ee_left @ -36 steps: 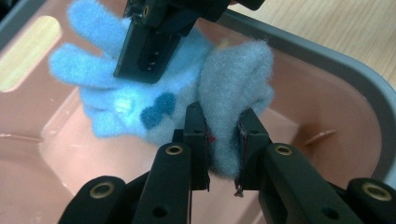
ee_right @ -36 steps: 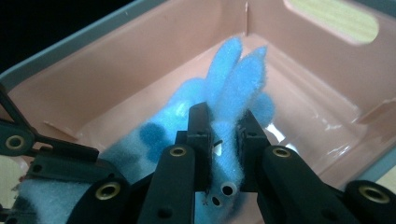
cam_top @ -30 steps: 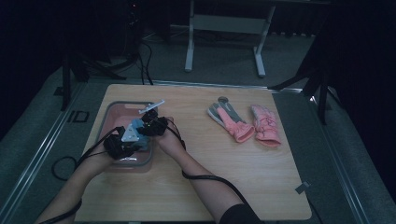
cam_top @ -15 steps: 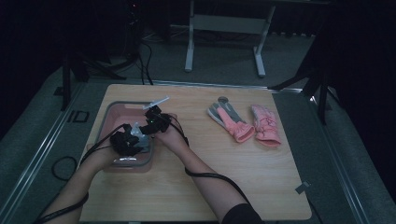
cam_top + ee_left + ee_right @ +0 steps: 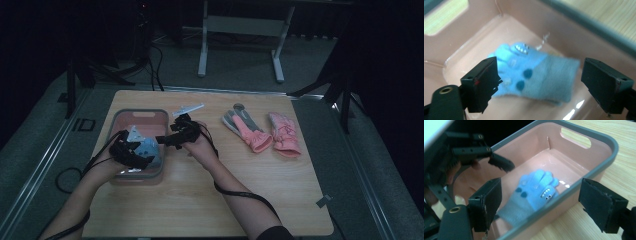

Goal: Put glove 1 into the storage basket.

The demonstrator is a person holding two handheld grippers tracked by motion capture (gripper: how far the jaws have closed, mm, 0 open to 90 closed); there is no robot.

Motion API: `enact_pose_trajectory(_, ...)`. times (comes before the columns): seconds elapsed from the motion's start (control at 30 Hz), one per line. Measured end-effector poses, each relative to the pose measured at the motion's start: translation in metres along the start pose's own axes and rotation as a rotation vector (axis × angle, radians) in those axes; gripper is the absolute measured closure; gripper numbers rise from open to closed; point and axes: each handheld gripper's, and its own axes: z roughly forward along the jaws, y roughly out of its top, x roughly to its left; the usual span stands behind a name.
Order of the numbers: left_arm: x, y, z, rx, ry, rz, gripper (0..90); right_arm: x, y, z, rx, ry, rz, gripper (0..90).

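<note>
Glove [image 5: 534,75] is down! The little blue one with the monster face lies flat on the floor of the bin [image 5: 161,116], loose, nothing pressing on it.

Starting at the left: the left tongs [image 5: 145,156] hang inside the bin, right over the glove, and their jaws have just been opening. In the left gripper view the two black pads stand wide to either side of the knit, clear of it, so that grip is gone. The glove sits between and just below them, cuff toward the near wall of the bin.

Moving across: the right tongs [image 5: 166,140] have likewise just been spreading their jaws, and nothing is between them. A second ago they were tucked in close beside the left pair over the bin; now they have backed off to the bin's right rim and lifted a touch, hovering above the surface. From their own camera the glove shows beyond the rim, out of reach of the pads.

Further right, well apart from both tongs, a pair of pink gloves [image 5: 262,132] lies on the surface, untouched.

So my read: the drop-off of the blue glove looks finished, both hands are free, and the pink pair is the likely next pickup for the right side.
</note>
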Motion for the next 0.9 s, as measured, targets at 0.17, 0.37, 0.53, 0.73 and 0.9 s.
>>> enact_pose_trajectory(0.17,-0.004,0.007,-0.013,-0.045,-0.035,-0.099,9.9,0.002,-0.003,-0.017,-0.016,0.013,-0.016,18.7)
enact_pose_trajectory(0.37,-0.027,0.019,-0.026,-0.160,-0.111,-0.120,7.7,0.006,-0.012,-0.035,-0.007,0.011,-0.065,16.1)
enact_pose_trajectory(0.53,-0.047,0.025,-0.026,-0.204,-0.143,-0.097,7.6,0.007,-0.019,-0.047,0.012,0.015,-0.078,15.2)
enact_pose_trajectory(0.73,-0.069,0.029,-0.023,-0.217,-0.169,-0.103,7.6,0.006,-0.032,-0.059,0.051,0.020,-0.117,13.8)
enact_pose_trajectory(0.9,-0.093,0.032,-0.017,-0.218,-0.202,-0.069,7.6,0.002,-0.044,-0.071,0.046,0.030,-0.143,13.5)
